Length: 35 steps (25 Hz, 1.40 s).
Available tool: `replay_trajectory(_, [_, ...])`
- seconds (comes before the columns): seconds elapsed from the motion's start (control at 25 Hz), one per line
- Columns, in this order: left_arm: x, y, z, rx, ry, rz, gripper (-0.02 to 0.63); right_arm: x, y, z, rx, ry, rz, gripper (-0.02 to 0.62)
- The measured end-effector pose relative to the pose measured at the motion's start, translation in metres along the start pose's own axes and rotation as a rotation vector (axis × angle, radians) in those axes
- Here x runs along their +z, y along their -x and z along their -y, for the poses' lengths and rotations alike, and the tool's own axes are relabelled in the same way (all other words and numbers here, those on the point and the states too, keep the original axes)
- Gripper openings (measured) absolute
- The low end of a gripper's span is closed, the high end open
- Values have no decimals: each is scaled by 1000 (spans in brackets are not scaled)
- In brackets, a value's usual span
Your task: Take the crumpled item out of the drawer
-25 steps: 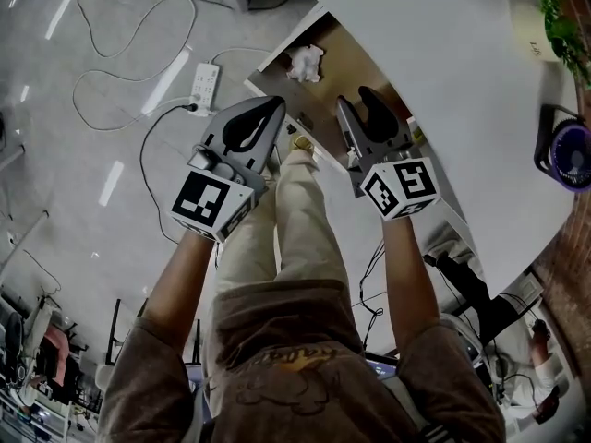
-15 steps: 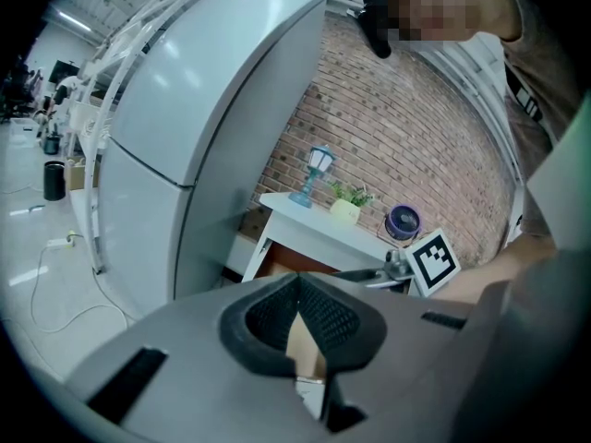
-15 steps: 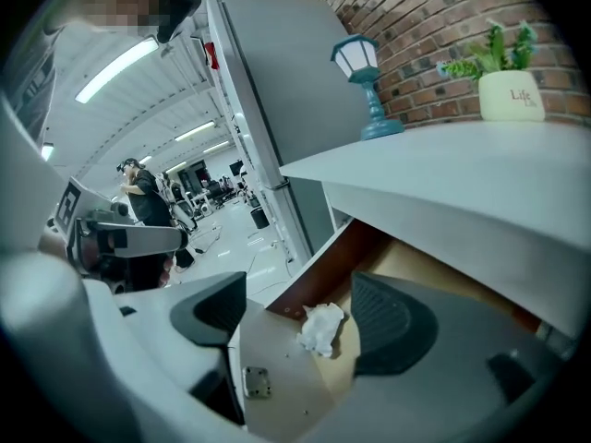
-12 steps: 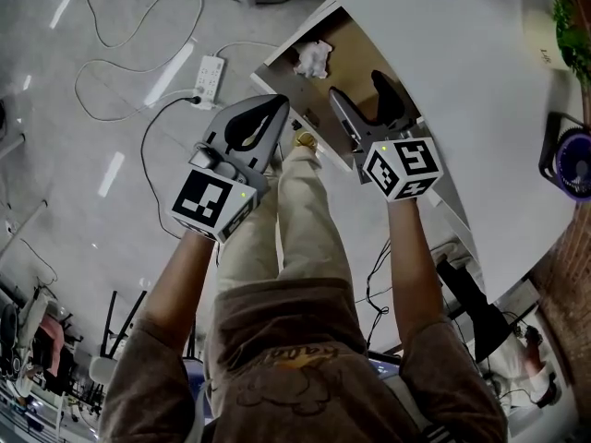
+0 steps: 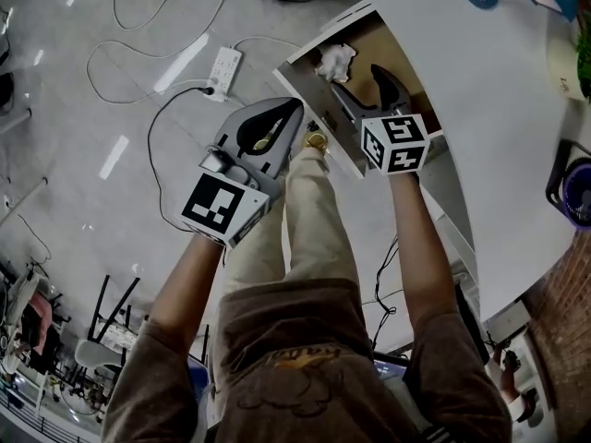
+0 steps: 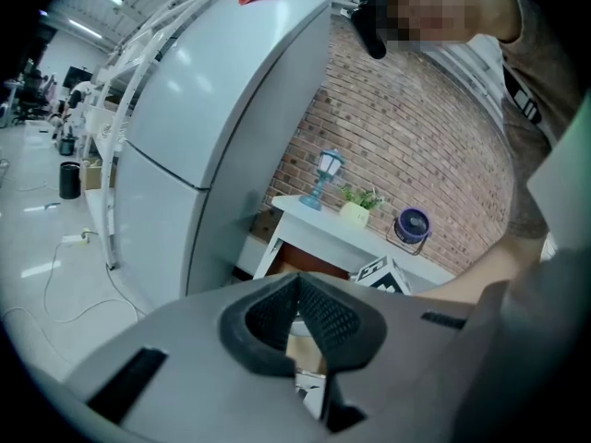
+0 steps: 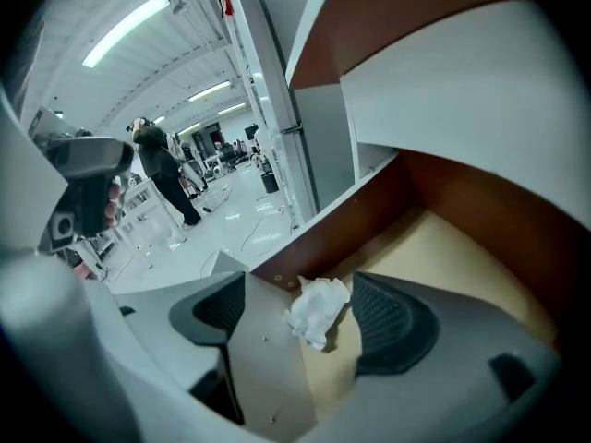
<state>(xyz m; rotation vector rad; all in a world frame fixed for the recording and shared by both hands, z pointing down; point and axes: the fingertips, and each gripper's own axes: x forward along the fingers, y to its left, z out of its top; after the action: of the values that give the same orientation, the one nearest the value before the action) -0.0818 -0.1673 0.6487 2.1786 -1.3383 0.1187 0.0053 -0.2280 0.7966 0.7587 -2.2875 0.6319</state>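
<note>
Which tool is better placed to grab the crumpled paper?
Right: the right tool is at the open drawer, jaws just opened, the crumpled paper ahead between them, untouched. The left tool, shut, hangs outside it.

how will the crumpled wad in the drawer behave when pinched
The crumpled wad looks like thin paper, so probably light and squashy. Its irregular folds likely stop rolling, though it may skid on the smooth drawer floor.

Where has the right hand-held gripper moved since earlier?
Yes: right hand-held gripper sank into the drawer toward the crumpled paper, now between its newly opened jaws.
</note>
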Motion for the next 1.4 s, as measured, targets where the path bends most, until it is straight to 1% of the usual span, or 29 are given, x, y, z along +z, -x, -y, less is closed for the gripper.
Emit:
replay_trajectory(0.16, [-4,6,-6,35,26,2,8,-10,-23,10,-8,27,-50,362])
replay_trajectory(0.36, [-7,10,-7,51,37,11,8,-25,-50,20,-35,73,-114,364])
replay_trajectory(0.52, [-14,10,-9,67,53,6,8,-34,-67,29,-60,101,-152,386])
replay_trajectory(0.76, [-24,6,-8,59,86,-3,8,-45,-83,33,-63,149,-191,396])
replay_trajectory(0.96, [-26,4,-8,53,96,-2,8,-51,-93,31,-67,242,-230,405])
replay_trajectory(1.08, [-30,1,-10,53,94,-7,8,-54,-98,30,-57,240,-248,405])
replay_trajectory(1.32, [-32,-1,-12,52,98,-7,8,-58,-99,30,-54,239,-256,369])
replay_trajectory(1.4, [-31,0,-14,53,96,-11,8,-58,-98,28,-49,247,-269,340])
